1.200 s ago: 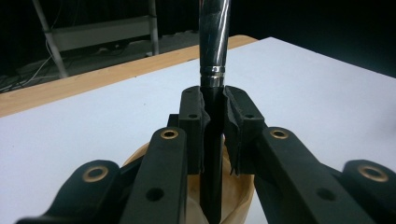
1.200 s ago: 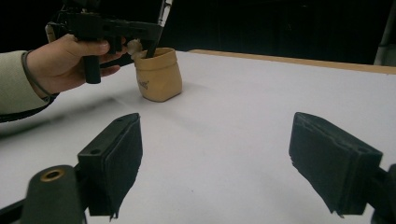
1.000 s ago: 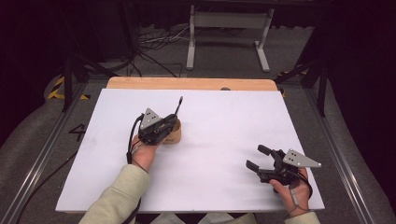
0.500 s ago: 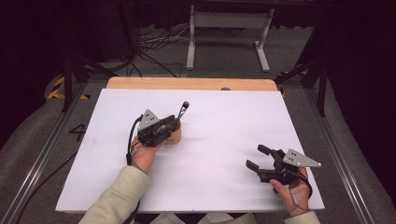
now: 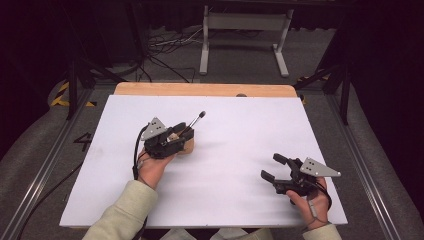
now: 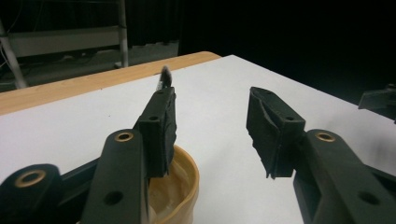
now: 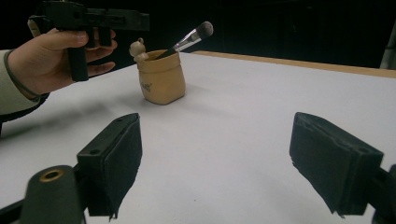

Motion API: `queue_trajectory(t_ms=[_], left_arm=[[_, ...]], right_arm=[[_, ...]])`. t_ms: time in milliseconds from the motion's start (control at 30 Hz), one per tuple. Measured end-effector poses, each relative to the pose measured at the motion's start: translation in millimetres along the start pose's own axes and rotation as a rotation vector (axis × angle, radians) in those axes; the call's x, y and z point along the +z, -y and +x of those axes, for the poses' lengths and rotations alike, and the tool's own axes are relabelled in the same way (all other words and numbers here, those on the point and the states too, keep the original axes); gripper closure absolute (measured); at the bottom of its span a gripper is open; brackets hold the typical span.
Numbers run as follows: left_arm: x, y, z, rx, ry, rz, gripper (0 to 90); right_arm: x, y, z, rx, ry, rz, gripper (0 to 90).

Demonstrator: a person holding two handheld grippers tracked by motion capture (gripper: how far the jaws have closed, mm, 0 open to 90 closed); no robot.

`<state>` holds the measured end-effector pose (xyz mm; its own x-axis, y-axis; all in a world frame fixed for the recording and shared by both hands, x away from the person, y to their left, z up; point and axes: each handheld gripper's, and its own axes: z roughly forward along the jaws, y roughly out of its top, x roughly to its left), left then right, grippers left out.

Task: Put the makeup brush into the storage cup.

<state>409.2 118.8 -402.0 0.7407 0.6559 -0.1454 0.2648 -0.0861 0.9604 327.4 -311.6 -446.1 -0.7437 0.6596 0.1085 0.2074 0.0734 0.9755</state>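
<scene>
The left gripper (image 5: 184, 131), jaws just opening and empty, hangs over the tan sack-shaped cup (image 7: 161, 77) holding a dark-bristled makeup brush (image 7: 189, 38); the right gripper (image 5: 272, 167) rests wide, empty.

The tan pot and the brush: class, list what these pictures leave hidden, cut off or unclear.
- High view: the left tool covers most of the tan pot.
- Left gripper view: the brush tip is blurred; a jaw hides its handle, and the bottom edge cuts the pot.
- Right gripper view: the pot's marking is too small to read; the brush's lower end is hidden inside.
</scene>
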Motion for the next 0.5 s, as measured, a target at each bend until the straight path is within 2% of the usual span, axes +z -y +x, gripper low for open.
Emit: queue_trajectory(t_ms=[300, 500], left_arm=[[-14.2, -6.0, -2.8, 0.011, 0.037, -0.014, 47.4], [-29.2, -6.0, -3.4, 0.038, 0.062, -0.021, 42.0]], right_arm=[[2.8, -1.0, 0.0, -0.001, -0.006, -0.001, 17.6], [2.7, -1.3, -0.4, -0.002, -0.006, 0.0, 17.2]])
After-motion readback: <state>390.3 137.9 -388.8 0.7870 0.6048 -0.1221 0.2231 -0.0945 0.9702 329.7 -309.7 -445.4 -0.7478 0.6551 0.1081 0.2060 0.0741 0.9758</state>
